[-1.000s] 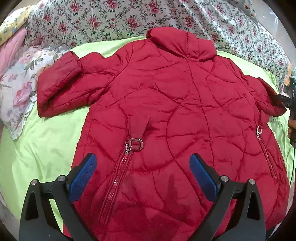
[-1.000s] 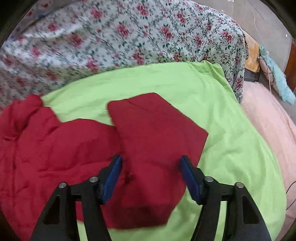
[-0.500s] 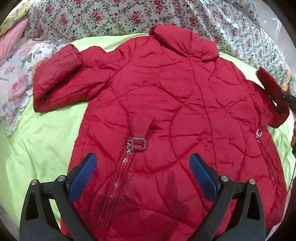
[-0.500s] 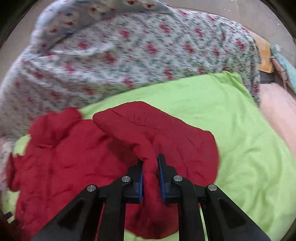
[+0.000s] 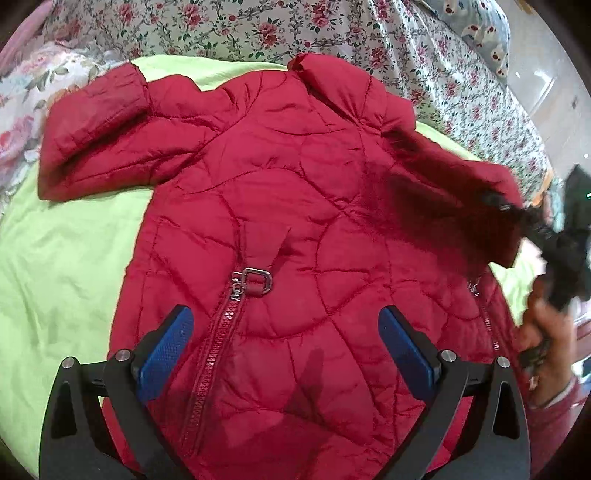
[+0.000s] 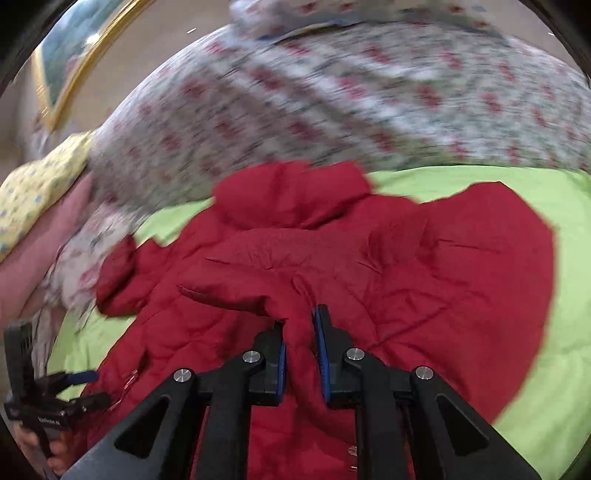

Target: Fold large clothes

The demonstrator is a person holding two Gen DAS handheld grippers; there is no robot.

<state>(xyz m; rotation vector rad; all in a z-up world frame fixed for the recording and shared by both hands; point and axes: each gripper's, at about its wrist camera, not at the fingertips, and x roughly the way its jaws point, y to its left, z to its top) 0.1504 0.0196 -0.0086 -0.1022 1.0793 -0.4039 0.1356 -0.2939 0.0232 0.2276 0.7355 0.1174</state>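
Note:
A red quilted jacket [image 5: 280, 206] lies spread on a green sheet [image 5: 55, 266], collar away from me. My left gripper [image 5: 284, 343] is open above the jacket's lower part, next to a pocket zipper [image 5: 221, 325]. My right gripper [image 6: 300, 332] is shut on the jacket's right sleeve [image 6: 258, 291] and holds it lifted over the jacket body [image 6: 461, 266]. In the left wrist view the lifted sleeve [image 5: 454, 199] hangs from the right gripper [image 5: 517, 206] at the right. The left sleeve [image 5: 99, 129] lies flat at the upper left.
A floral quilt [image 5: 258, 33] is bunched along the far side of the bed. A floral pillow [image 5: 18, 96] lies at the left. The left gripper also shows at the lower left of the right wrist view [image 6: 74, 387].
My right gripper closed on the right sleeve, lifted it and swung it leftward over the jacket body. My left gripper stayed open above the lower jacket.

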